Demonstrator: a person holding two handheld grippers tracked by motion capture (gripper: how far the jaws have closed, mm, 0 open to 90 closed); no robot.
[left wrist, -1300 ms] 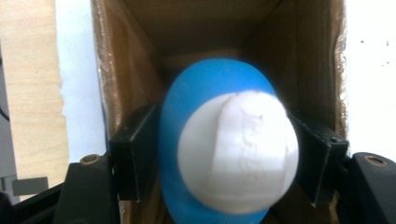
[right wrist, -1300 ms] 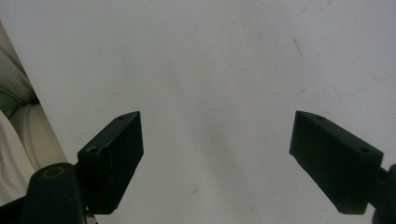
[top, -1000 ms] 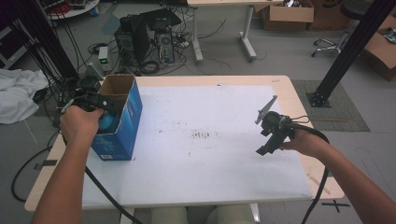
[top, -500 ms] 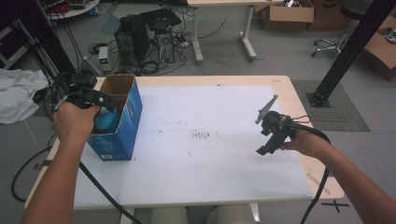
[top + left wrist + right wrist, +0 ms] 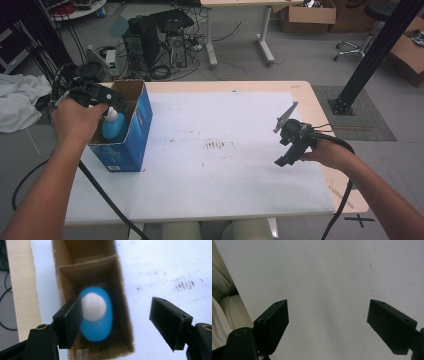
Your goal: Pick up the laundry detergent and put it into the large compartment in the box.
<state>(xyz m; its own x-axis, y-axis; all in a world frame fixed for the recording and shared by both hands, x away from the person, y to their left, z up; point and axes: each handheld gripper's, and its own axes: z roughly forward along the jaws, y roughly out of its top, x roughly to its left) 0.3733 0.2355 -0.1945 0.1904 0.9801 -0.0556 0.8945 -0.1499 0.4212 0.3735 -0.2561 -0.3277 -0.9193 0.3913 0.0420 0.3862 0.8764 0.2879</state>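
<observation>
— Blue bottle (image 5: 96, 315) with the white cap is standing inside the cardboard box (image 5: 131, 140) now, upright, in the near compartment. Do you see it?

— Yes. And the left gripper (image 5: 102, 96) is above the box opening. A second ago it was lower, down at the bottle inside the box. Now the hand has lifted.

— So it has let go?

— I think so. In the left gripper view the jaws have just been opening, and they stand wide apart. The bottle cap shows between them, far below, but the pads do not press on it. One jaw only covers the edge of the cap in the picture.

— Then the bottle is placed. It rests on the box floor by itself?

— It looks so. It is a little blurred, so I cannot tell if it leans on the divider or on the wall. It seems straight.

— And the other hand?

— The right gripper (image 5: 292, 147) hangs over the white worktop (image 5: 225, 175), at the right side, well apart from the box. It has not moved compared with the earlier pictures. Its jaws are spread, and between them is only the bare white surface.

— What does this mean for the work?

— My judgement: the step of putting the bottle into the box is finished, and the left hand is now free to draw away from the box.
</observation>
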